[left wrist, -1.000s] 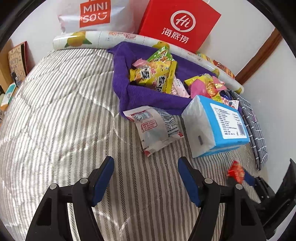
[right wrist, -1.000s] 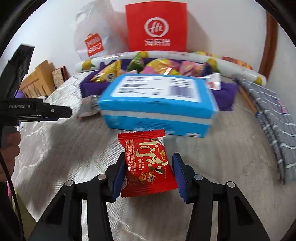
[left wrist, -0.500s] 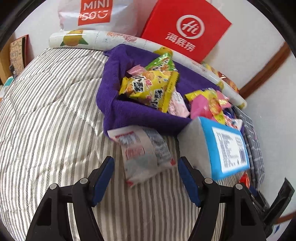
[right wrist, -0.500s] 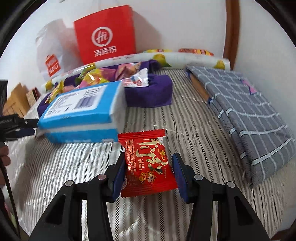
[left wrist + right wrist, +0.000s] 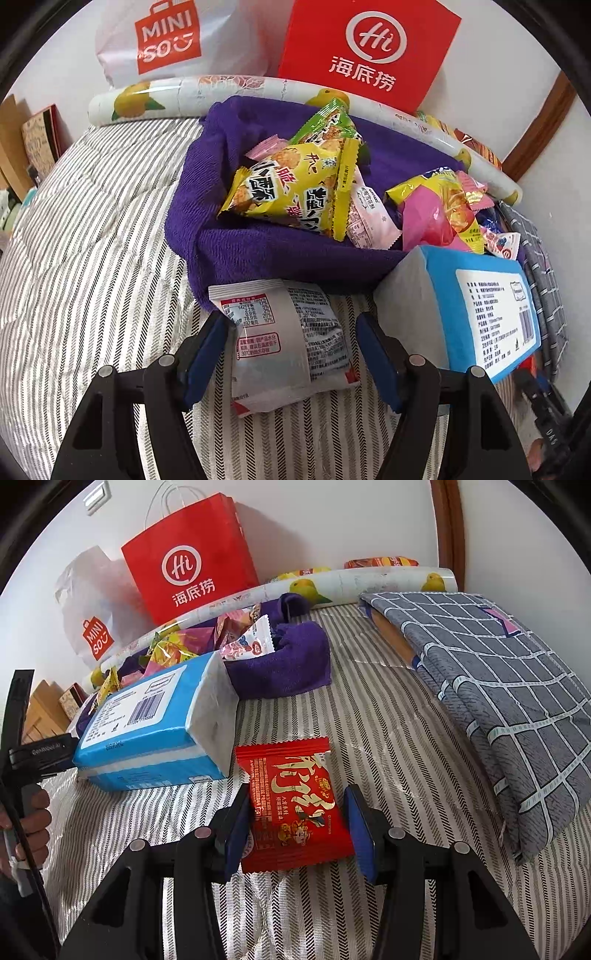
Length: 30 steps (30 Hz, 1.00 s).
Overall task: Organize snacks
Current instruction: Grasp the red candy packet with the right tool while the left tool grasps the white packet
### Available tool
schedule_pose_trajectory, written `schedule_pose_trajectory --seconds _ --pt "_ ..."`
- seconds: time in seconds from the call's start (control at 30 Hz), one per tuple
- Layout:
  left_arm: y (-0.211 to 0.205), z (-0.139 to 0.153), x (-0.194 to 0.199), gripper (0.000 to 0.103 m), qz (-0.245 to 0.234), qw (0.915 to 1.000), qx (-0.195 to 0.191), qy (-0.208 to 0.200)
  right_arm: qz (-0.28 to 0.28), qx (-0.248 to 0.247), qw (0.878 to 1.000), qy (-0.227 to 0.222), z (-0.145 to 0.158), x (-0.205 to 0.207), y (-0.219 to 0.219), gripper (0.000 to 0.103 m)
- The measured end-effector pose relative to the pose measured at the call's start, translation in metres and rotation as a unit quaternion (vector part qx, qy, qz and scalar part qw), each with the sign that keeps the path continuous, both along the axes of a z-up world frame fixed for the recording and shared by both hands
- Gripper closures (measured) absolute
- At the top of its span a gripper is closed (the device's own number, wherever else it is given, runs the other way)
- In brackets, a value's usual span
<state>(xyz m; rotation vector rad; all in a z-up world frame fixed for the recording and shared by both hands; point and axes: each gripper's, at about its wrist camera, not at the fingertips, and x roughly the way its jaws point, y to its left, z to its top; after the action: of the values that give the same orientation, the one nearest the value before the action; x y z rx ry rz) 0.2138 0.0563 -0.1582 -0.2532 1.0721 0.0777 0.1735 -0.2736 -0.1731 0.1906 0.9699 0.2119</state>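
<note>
A silver-white snack packet (image 5: 288, 339) lies on the striped bedcover just in front of a purple towel (image 5: 207, 236) heaped with several snack bags, a yellow one (image 5: 295, 188) on top. My left gripper (image 5: 290, 354) is open and straddles the silver packet, its blue pads at the packet's sides. The right gripper (image 5: 299, 827) is shut on a red snack packet (image 5: 291, 805), held just above the bedcover beside a blue tissue pack (image 5: 147, 723). The towel's right end (image 5: 288, 664) shows behind that pack.
The tissue pack (image 5: 480, 306) sits right of the left gripper. A lemon-print roll (image 5: 147, 99), a red paper bag (image 5: 369, 48) and a white Miniso bag (image 5: 166, 40) line the wall. Folded grey checked cloth (image 5: 498, 672) lies at right. A hand (image 5: 33, 819) holds the left gripper.
The left gripper has moved forward until the silver packet lies between its fingers. The right gripper has swung and rolled, the red packet still in it; the tissue pack now sits left in its view.
</note>
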Motion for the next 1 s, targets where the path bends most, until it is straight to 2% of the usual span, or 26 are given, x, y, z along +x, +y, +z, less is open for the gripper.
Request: schedule_pose_trajectory --seconds 0.03,0.17,0.33,0.57,0.67,1.0 --pt "0.001 0.0 -0.001 0.033 -0.001 1.0 -0.001 -0.001 -0.001 0.001 1.0 0.0 0.0 0.0 -0.001 0.054" --pt "0.005 0.001 -0.004 0.047 -0.005 1.0 0.003 -0.004 -0.002 0.004 1.0 0.001 0.0 0.001 -0.001 0.053" --pt "0.012 0.004 -0.02 0.048 -0.011 0.9996 -0.023 -0.01 0.001 -0.005 1.0 0.001 0.0 0.001 0.001 0.053" --pt "0.011 0.011 -0.049 0.048 -0.033 0.9987 -0.038 -0.007 0.002 -0.01 1.0 0.001 0.001 0.001 0.002 0.053" --pt "0.006 0.007 -0.055 0.047 -0.042 0.9989 -0.018 0.011 0.002 -0.013 1.0 0.001 0.0 0.001 0.003 0.053" --pt "-0.017 0.001 -0.068 0.043 -0.059 0.9962 0.063 -0.015 0.003 -0.017 1.0 0.002 0.0 0.001 0.004 0.053"
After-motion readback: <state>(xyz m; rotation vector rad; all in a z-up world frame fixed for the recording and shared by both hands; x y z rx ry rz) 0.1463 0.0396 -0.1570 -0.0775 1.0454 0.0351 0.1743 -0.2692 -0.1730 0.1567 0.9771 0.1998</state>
